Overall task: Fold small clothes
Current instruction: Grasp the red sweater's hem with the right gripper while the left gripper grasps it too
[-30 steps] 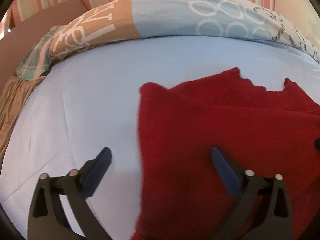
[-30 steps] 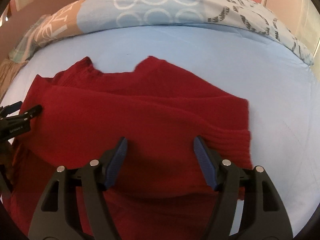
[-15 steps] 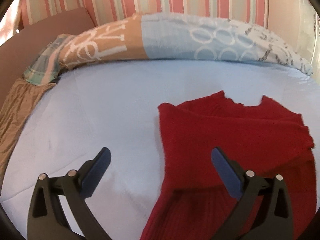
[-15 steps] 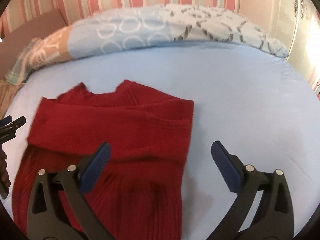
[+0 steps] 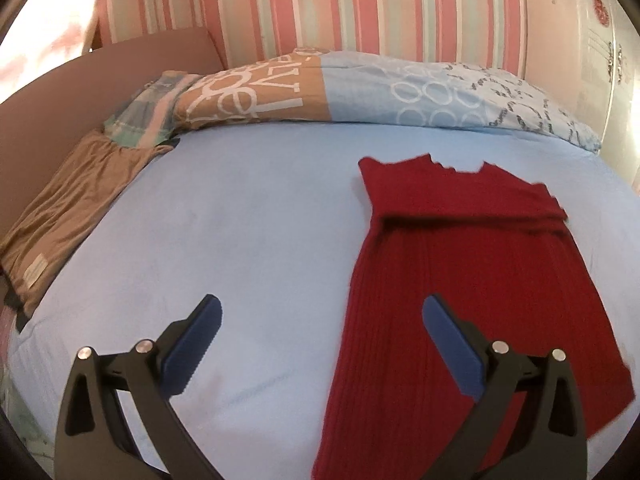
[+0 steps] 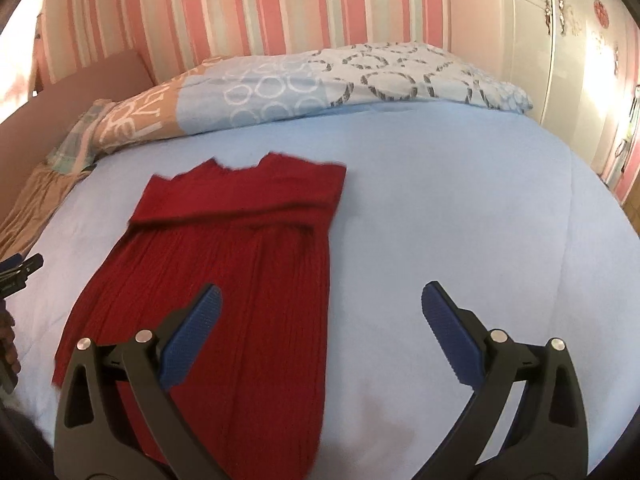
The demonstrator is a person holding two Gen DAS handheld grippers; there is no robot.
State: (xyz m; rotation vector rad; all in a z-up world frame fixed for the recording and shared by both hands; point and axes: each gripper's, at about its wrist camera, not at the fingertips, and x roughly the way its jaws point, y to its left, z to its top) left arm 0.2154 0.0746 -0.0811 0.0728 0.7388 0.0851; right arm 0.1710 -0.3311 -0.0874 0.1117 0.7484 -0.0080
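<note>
A red ribbed knit garment (image 5: 472, 280) lies flat on the light blue bed sheet (image 5: 248, 232), its sleeves folded across the chest just below the neckline. In the right wrist view the same garment (image 6: 224, 264) runs from the middle down to the lower left. My left gripper (image 5: 320, 316) hangs open above the sheet at the garment's left edge, holding nothing. My right gripper (image 6: 320, 308) is open above the garment's right edge and the bare sheet, also holding nothing. The left gripper's tip (image 6: 24, 266) shows at the far left of the right wrist view.
A patterned blue and tan duvet (image 5: 360, 92) is bunched along the far side of the bed. A tan garment (image 5: 64, 208) and a plaid cloth (image 5: 144, 116) lie at the left edge by a brown headboard (image 5: 80, 76). A striped wall stands behind.
Both grippers pulled back and rose from the garment, so the whole folded piece now shows. The right gripper's jaws widened from partly closed over the fabric to fully open.
</note>
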